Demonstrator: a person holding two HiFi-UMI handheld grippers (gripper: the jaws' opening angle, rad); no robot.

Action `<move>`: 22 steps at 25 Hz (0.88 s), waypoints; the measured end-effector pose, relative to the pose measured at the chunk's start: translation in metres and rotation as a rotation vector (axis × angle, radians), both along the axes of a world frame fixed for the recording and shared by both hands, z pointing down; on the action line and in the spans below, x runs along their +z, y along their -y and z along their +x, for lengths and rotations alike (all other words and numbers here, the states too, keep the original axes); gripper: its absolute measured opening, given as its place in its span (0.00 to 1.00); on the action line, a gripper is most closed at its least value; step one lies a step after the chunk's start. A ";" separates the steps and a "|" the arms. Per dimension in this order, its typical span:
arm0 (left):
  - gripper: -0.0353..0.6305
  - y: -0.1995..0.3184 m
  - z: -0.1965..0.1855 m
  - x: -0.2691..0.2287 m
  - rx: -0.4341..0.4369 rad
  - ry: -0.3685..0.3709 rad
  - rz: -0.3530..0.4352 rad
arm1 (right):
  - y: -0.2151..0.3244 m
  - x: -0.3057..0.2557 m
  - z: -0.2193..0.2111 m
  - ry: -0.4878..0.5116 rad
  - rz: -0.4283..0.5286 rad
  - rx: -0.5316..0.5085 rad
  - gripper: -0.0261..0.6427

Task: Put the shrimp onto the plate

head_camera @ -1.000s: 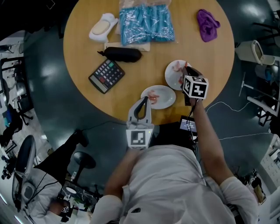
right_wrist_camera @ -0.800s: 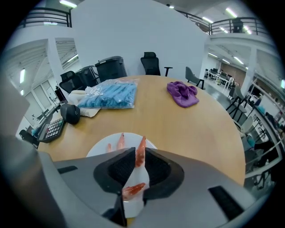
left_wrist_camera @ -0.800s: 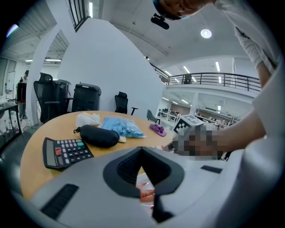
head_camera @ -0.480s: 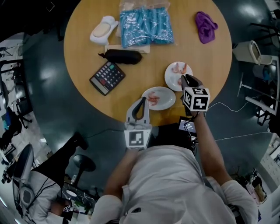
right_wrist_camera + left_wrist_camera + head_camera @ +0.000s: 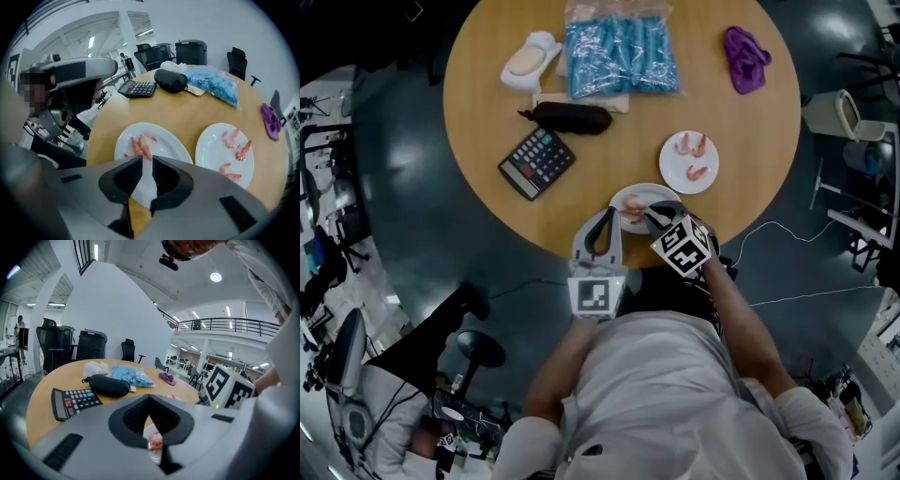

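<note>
1. The round wooden table (image 5: pixel 487 94) carries two white round plates, side by side near the person's edge.
2. On the nearer white plate (image 5: pixel 649 192), pink shrimps (image 5: pixel 630 206) lie close together on its left part. In the right gripper view they are a small bunch (image 5: pixel 142 145) on this plate (image 5: pixel 173 147).
3. The farther white plate (image 5: pixel 675 169) holds three more pink shrimps (image 5: pixel 690 145), each one apart from the others; the right gripper view shows them too (image 5: pixel 236 145) on that plate (image 5: pixel 213 145).
4. The right gripper (image 5: pixel 649 214) hangs over the nearer plate. Its jaws stand a little apart and nothing is between them (image 5: pixel 146 159); the bunch of shrimps is just beyond the tips.
5. The left gripper (image 5: pixel 612 212) is at the left rim of the nearer plate. Its jaws meet at the tips (image 5: pixel 149 398) and clamp nothing; through the gap under the tips a shrimp on the plate is seen.
6. Farther on the table are a black calculator (image 5: pixel 537 162), a black soft case (image 5: pixel 572 117), a clear bag of blue pieces (image 5: pixel 621 58) and a purple crumpled thing (image 5: pixel 746 58).
</note>
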State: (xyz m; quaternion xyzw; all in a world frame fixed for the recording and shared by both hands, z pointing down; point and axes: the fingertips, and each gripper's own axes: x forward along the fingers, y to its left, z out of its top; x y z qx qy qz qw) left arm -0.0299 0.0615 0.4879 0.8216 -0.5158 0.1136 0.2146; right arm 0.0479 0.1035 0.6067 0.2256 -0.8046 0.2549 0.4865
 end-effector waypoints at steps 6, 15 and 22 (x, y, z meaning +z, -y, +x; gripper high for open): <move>0.06 -0.011 -0.006 0.009 -0.001 0.017 0.014 | 0.000 -0.002 -0.002 -0.007 -0.024 0.049 0.14; 0.06 -0.008 -0.002 0.001 -0.024 -0.011 -0.015 | 0.007 0.016 -0.006 -0.062 -0.011 -0.074 0.12; 0.06 -0.010 -0.001 0.003 -0.022 -0.004 -0.011 | 0.001 0.003 -0.002 -0.058 0.001 -0.128 0.09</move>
